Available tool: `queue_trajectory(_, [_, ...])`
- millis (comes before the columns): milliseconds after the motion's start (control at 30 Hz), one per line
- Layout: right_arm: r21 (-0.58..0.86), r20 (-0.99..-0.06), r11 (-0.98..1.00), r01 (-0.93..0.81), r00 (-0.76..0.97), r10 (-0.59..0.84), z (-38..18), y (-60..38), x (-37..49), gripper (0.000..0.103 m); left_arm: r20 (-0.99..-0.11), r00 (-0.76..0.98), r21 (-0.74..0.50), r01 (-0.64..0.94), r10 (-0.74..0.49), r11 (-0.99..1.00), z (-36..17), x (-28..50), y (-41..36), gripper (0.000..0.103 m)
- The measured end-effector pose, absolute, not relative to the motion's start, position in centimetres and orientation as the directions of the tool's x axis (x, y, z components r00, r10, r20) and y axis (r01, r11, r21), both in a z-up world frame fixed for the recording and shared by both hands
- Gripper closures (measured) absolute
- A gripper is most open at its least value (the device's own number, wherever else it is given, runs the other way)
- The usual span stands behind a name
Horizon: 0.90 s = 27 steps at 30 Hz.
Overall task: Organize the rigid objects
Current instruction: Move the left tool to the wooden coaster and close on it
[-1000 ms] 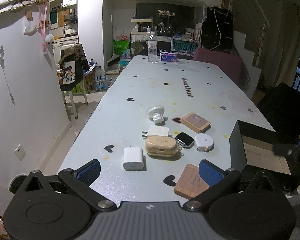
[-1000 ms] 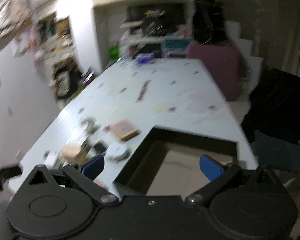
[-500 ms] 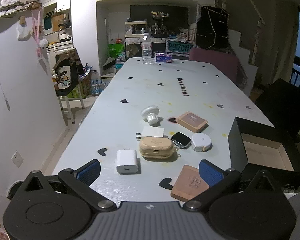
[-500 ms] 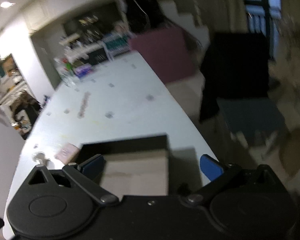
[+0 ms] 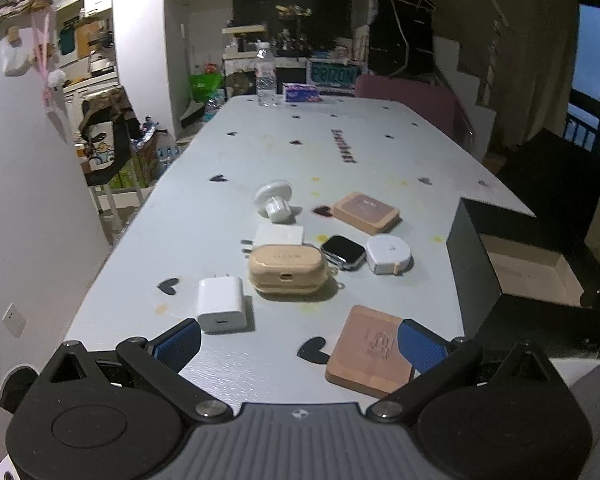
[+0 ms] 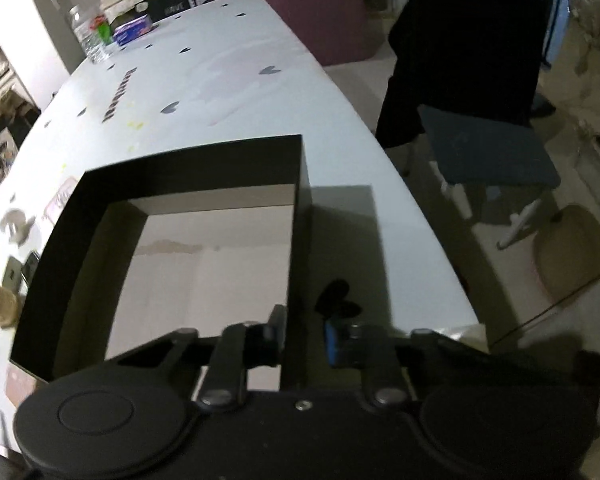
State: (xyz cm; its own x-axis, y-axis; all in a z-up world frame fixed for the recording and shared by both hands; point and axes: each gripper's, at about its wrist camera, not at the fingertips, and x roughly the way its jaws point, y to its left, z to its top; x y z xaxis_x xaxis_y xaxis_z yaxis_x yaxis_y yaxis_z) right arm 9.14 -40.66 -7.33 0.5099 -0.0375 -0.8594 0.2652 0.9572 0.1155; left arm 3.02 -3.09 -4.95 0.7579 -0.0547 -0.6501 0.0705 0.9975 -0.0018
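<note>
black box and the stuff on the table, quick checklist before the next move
1. Right gripper on the right wall of the black box: jaws closing on either side of it, pads touching cannot tell.
2. Box interior free: ok, nothing visible inside.
3. Left gripper open, nothing held: ok.
4. Wooden coaster between its fingers, ungripped: ok.
5. White charger, earbud case, watch on the table, unstacked: ok.

Around the tan earbud case point(image 5: 286, 269): white charger point(image 5: 221, 304), pale table point(image 5: 228, 208) with black hearts, black box point(image 6: 188, 160), brown inside.
</note>
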Motion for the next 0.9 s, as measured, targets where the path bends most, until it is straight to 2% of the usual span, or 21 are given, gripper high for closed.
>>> queue_trajectory(67, [0.091,-0.861,0.964,0.248,0.507,-0.050,-7.8,-40.2,9.3,0.095,-0.655,0.755,0.023,0.077,-0.043,0.997,-5.4,3.2,-3.5,0.000])
queue_trajectory(133, [0.063,-0.869,0.970,0.235,0.490,-0.063,-8.0,-39.7,9.5,0.097,-0.663,0.748,0.038,0.090,-0.043,0.995,-5.9,3.5,-3.9,0.000])
queue_trajectory(333, [-0.015,-0.854,0.977,0.213,0.505,-0.123,-7.9,-38.7,9.6,0.098,-0.681,0.728,0.049,0.144,-0.072,0.988,-7.5,4.4,-5.1,0.003])
queue_trajectory(400, [-0.021,-0.854,0.975,0.220,0.503,-0.132,-8.1,-38.7,9.7,0.099,-0.686,0.722,0.060,0.185,-0.094,0.981,-7.9,4.8,-5.7,0.013])
queue_trajectory(433, [-0.023,-0.854,0.975,0.222,0.503,-0.135,-8.0,-38.6,9.7,0.099,-0.690,0.716,0.060,0.205,-0.108,0.977,-8.1,5.0,-6.0,0.014])
queue_trajectory(900, [0.001,-0.857,0.977,0.214,0.503,-0.109,-8.3,-38.8,9.7,0.098,-0.776,0.602,0.076,0.383,-0.187,0.921,-10.9,8.9,-8.5,0.016])
